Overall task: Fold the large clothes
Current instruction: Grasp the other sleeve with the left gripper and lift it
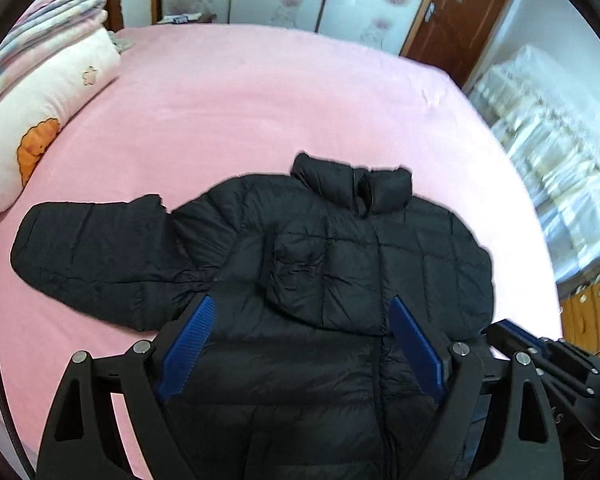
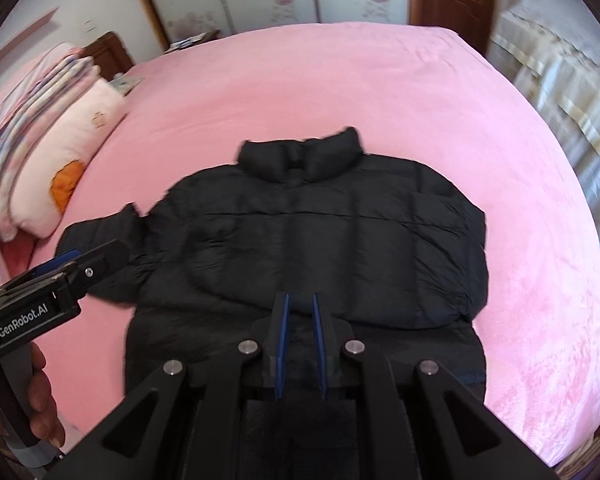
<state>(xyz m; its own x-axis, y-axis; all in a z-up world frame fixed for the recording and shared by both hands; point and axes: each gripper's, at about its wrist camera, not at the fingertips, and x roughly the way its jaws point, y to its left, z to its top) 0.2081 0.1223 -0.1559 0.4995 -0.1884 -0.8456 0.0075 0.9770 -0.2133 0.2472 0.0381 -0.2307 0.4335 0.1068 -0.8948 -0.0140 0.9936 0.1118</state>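
Black quilted puffer jacket flat on pink bed

Black quilted puffer jacket (image 1: 320, 264) lies on the pink bedsheet (image 1: 260, 100), hem hidden under both tools. Left gripper (image 1: 300, 312) gapes wide above it, empty; right gripper (image 2: 299, 310) nearly closed, apparently empty

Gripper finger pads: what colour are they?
Blue, ribbed pads on black fingers; clearest in the left wrist view.

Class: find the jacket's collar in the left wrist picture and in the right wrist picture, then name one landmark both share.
Left wrist: collar sits just right of centre, above the middle.
Right wrist: collar sits at centre, upper half.
Shared landmark: the pillow at the left edge.
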